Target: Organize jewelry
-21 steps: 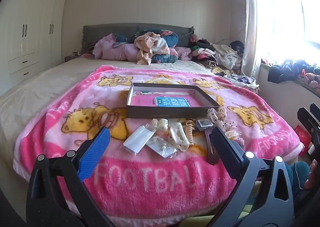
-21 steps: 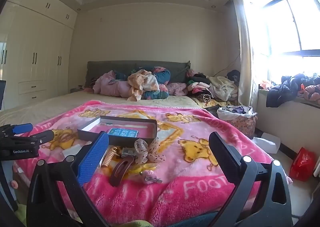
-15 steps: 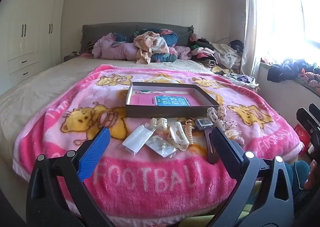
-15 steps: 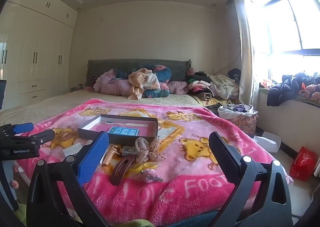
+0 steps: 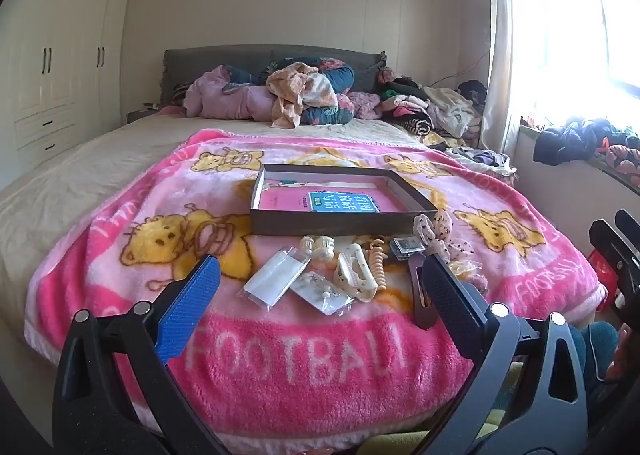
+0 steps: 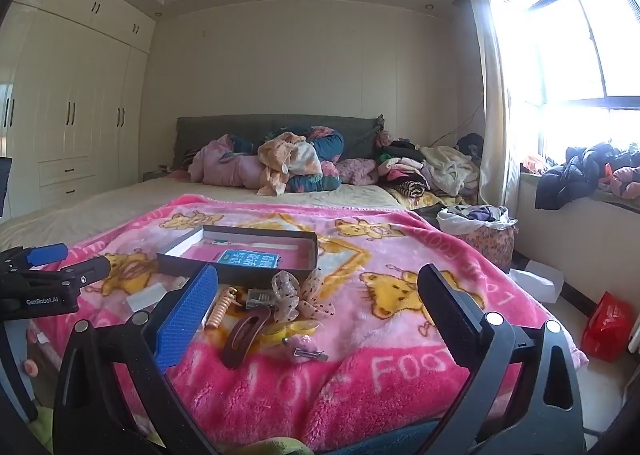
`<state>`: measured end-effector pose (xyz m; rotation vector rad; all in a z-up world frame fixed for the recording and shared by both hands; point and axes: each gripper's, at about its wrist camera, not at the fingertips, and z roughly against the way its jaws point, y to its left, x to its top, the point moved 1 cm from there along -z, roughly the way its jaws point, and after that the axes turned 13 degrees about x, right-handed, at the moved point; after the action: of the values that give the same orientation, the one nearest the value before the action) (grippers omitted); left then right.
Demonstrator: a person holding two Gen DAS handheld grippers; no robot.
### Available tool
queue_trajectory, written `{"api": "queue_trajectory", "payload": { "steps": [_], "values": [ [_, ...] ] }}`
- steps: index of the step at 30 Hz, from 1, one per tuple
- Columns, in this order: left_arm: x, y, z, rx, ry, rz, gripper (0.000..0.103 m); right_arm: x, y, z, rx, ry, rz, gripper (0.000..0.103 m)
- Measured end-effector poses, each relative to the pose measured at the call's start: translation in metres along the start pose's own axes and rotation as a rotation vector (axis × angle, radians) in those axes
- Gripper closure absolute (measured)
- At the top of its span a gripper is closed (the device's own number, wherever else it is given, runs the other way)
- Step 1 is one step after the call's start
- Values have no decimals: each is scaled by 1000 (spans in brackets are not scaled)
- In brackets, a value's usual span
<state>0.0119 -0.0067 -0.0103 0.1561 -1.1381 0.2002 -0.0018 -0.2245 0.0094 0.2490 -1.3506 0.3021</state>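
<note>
A shallow dark box (image 5: pixel 340 223) with a pink floor and a blue card lies on the pink blanket (image 5: pixel 304 351); it also shows in the right wrist view (image 6: pixel 240 259). In front of it lie hair and jewelry pieces: clear packets (image 5: pixel 276 279), a cream claw clip (image 5: pixel 356 279), a spiral hair tie (image 5: pixel 378 259), a brown hair clip (image 6: pixel 244 331), a dotted bow (image 6: pixel 300 297) and a small pink clip (image 6: pixel 306 347). My left gripper (image 5: pixel 320 295) is open and empty, short of the items. My right gripper (image 6: pixel 320 303) is open and empty.
A heap of clothes (image 5: pixel 288 99) lies at the headboard. White wardrobes (image 6: pixel 72 123) line the left wall. A laundry basket (image 6: pixel 480 231), a white box and a red bag (image 6: pixel 608 327) stand on the floor right of the bed, under the window.
Both views have shifted only slightly. Both grippers stay open and empty.
</note>
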Motion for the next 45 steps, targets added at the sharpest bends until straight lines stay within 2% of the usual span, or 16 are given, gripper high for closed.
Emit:
{"api": "queue_trajectory", "payload": {
  "steps": [45],
  "values": [
    [2, 2, 0, -1, -1, 2, 11, -4, 4, -5, 12, 12, -2, 6]
  ]
}}
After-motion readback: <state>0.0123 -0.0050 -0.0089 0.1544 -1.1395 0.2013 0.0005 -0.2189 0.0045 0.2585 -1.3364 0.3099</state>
